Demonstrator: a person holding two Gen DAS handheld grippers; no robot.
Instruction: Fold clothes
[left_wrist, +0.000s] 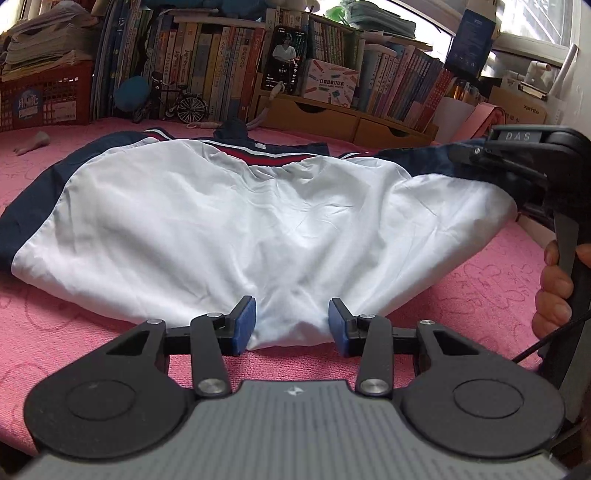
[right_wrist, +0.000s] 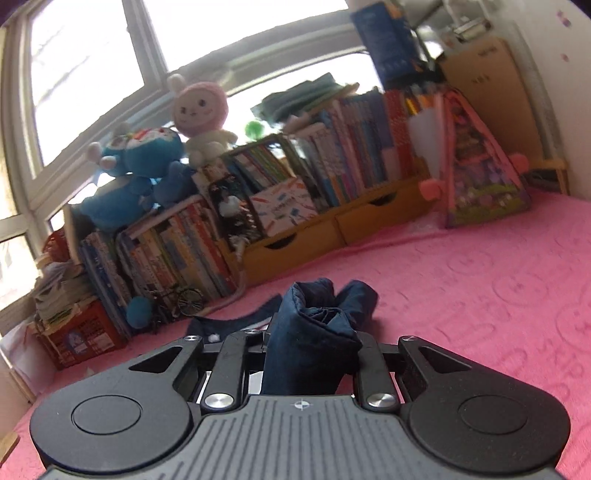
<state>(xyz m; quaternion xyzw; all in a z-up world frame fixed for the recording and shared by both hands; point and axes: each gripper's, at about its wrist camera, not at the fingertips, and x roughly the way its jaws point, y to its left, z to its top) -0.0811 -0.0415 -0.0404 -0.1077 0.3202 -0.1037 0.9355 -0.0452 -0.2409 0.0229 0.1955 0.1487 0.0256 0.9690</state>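
A white jacket (left_wrist: 229, 221) with navy sleeves and a red-striped collar lies spread on the pink bed cover (left_wrist: 74, 325). My left gripper (left_wrist: 291, 326) is at its near edge; both blue pads (left_wrist: 245, 325) press on a gathered bunch of the white hem, and creases fan out from the pinch. To the right, a hand (left_wrist: 554, 291) holds my right gripper (left_wrist: 480, 157) at the jacket's navy sleeve (left_wrist: 424, 157). In the right wrist view the right gripper (right_wrist: 314, 332) is shut on a rolled bunch of that navy sleeve (right_wrist: 314, 325), lifted off the cover; the fabric hides its pads.
Rows of books (left_wrist: 221, 66) and wooden drawers (left_wrist: 314, 114) run along the far edge of the bed. A red crate (left_wrist: 44, 96) and a toy bicycle (left_wrist: 184, 107) stand at the left. Plush toys (right_wrist: 147, 158) sit on the books below the window (right_wrist: 85, 62).
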